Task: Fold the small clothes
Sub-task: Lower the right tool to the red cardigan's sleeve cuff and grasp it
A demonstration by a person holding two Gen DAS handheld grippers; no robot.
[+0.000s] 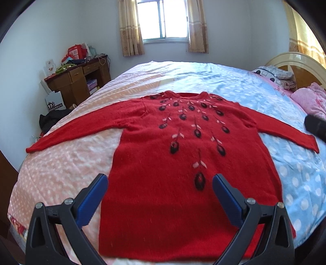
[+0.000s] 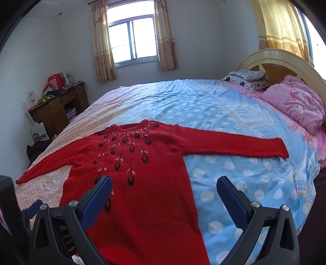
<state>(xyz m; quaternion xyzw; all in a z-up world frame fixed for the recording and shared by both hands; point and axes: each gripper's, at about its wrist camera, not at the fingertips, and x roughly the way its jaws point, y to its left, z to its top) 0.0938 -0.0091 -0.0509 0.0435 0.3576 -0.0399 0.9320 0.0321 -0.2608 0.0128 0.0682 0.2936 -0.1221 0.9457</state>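
Observation:
A red knitted sweater [image 1: 163,173] with dark flower embroidery lies flat, front up, on the bed, both sleeves spread out sideways. It also shows in the right wrist view [image 2: 142,183]. My left gripper [image 1: 161,183] is open and empty, hovering above the sweater's lower body. My right gripper [image 2: 165,187] is open and empty, above the sweater's right edge near the hem. The right sleeve [image 2: 234,146] stretches toward the pillows. The left sleeve [image 1: 71,132] reaches the bed's left edge.
The bed [image 2: 234,114] has a pink and blue dotted cover. Pillows [image 2: 295,102] and a headboard [image 2: 275,61] are at the right. A wooden desk [image 1: 79,81] with clutter stands by the left wall. A window [image 1: 163,18] with curtains is at the back.

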